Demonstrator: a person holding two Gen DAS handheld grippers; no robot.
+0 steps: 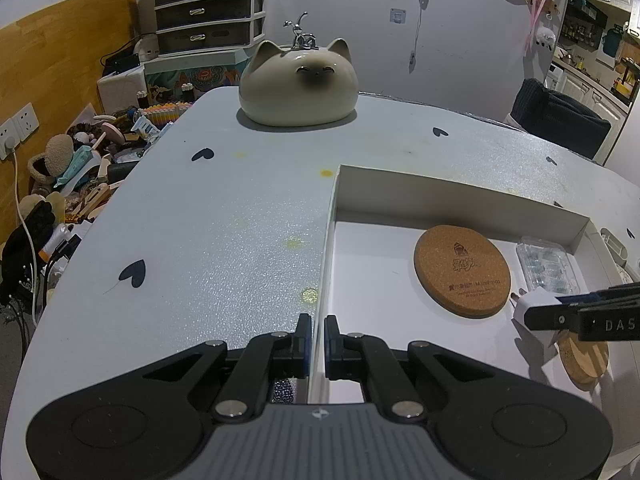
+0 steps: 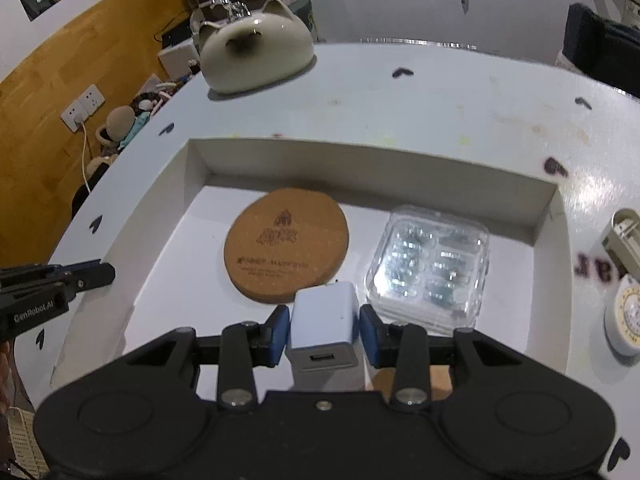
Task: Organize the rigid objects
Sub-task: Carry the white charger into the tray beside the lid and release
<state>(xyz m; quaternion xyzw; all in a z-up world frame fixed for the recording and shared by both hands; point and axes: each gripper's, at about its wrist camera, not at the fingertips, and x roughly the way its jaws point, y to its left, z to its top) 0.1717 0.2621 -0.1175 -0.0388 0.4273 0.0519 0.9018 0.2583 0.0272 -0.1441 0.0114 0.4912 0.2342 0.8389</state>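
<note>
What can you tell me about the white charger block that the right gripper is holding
The charger block is a small white cube with rounded edges, looking like glossy plastic. Its grey end face with a USB port faces the right wrist camera; the left wrist view shows metal prongs at the opposite end. The right gripper clamps it by two opposite sides, its blue pads pressing on them. It hangs tilted over the white box, near the cork coaster and the clear plastic case.

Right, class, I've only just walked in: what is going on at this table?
A person is sorting small things into a shallow white box. The right gripper grips a white USB charger above the box, near a cork coaster and clear plastic case lying inside. The left gripper is shut on the box's left wall, steadying it.
</note>
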